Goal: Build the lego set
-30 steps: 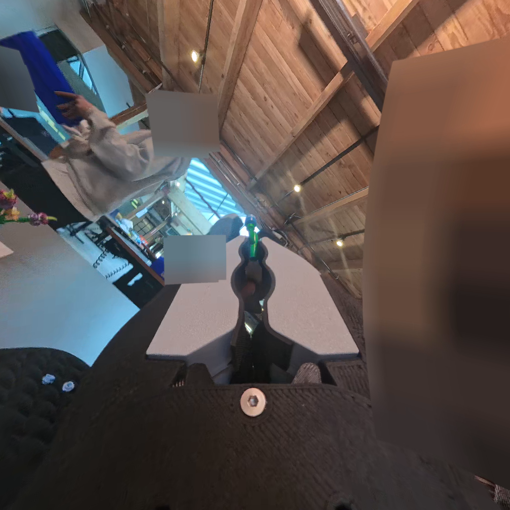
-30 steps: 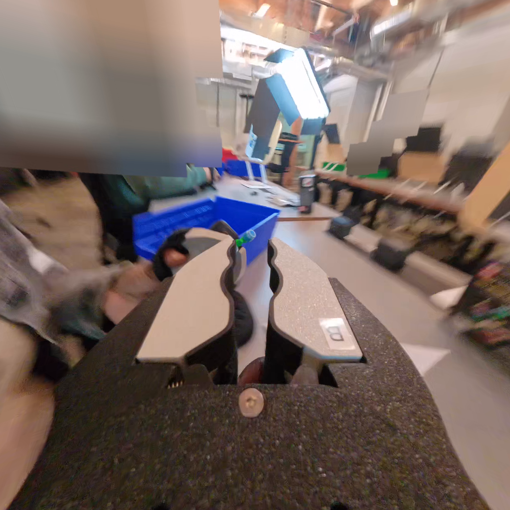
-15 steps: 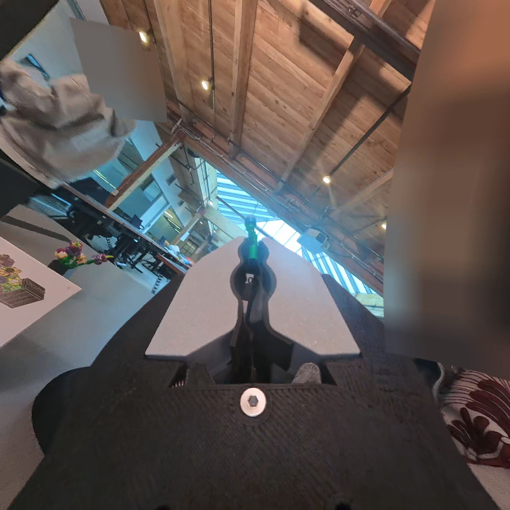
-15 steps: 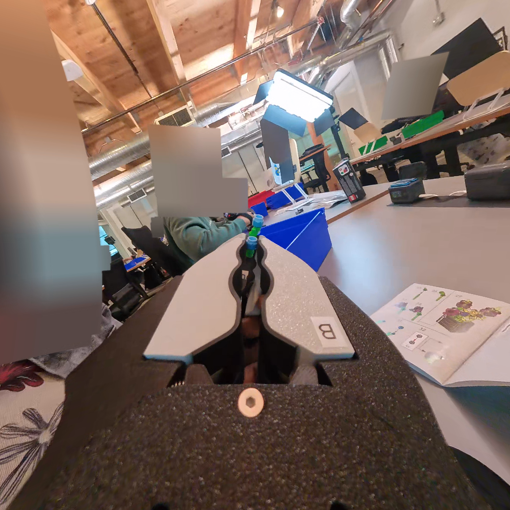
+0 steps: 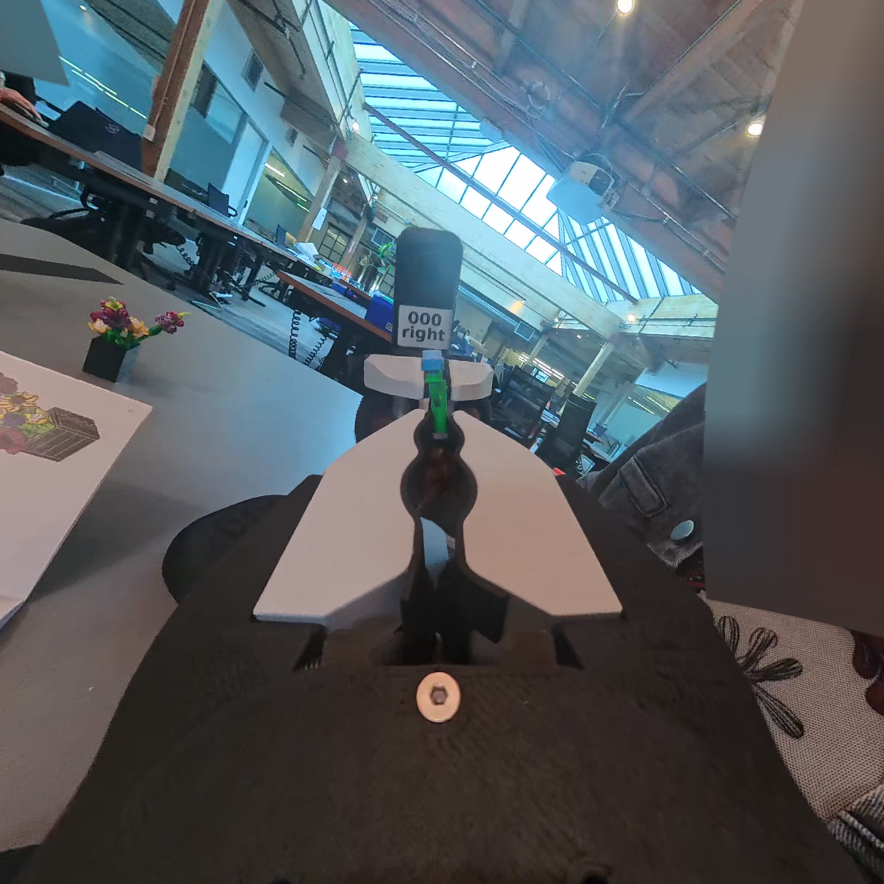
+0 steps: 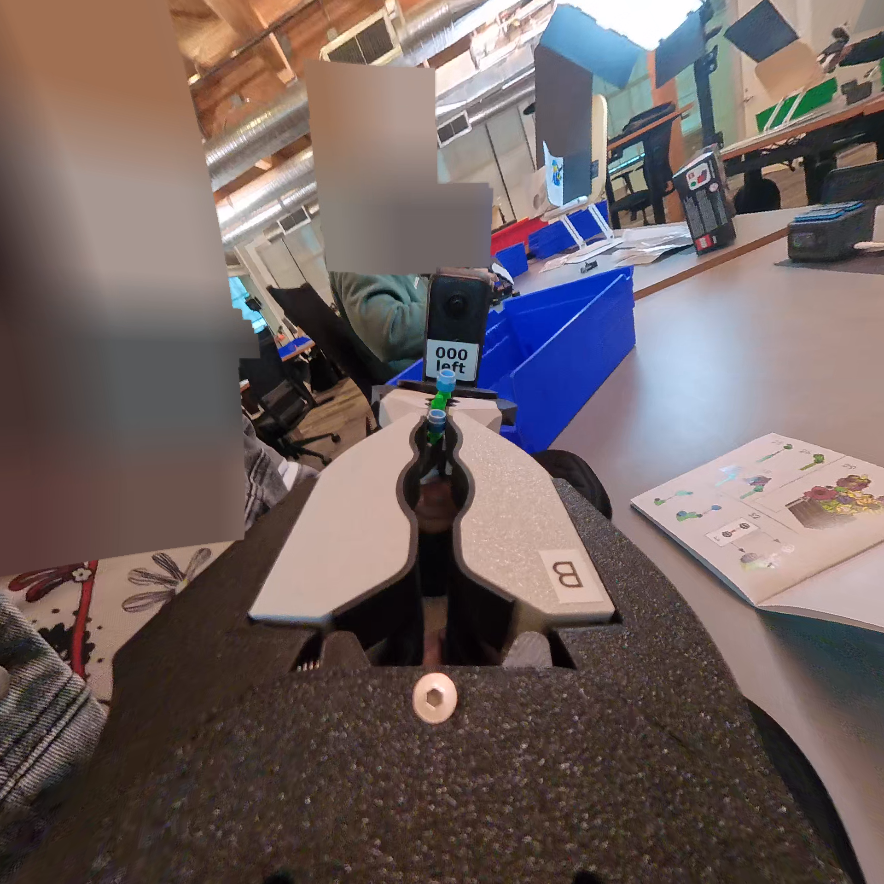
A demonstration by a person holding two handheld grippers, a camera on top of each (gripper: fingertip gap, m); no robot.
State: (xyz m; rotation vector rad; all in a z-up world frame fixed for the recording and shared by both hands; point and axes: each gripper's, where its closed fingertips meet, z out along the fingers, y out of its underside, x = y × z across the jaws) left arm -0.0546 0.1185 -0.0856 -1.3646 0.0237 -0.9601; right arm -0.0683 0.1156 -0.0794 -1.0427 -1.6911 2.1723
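Observation:
My left gripper is shut on a green lego stem with a light blue cap, held in the air. My right gripper is shut on a second green stem with a blue cap. The two grippers face each other tip to tip above the table edge. The right gripper shows just behind the left stem. In the right wrist view the left gripper holds its capped stem just above and beyond mine. I cannot tell if the stems touch.
A finished lego flower pot stands on the grey table at far left. An open instruction booklet lies on the table; it also shows in the left wrist view. A blue bin stands behind the grippers. A person's patterned clothing is close below. Only a small space, under 4 cm, lies between the two pairs of fingers. Left tips and right tips are each some 35 cm from the finished lego flower pot.
My right gripper was open a second ago and has shut on a capped stem. Both grippers have swung round from pointing up and aside until they face each other.

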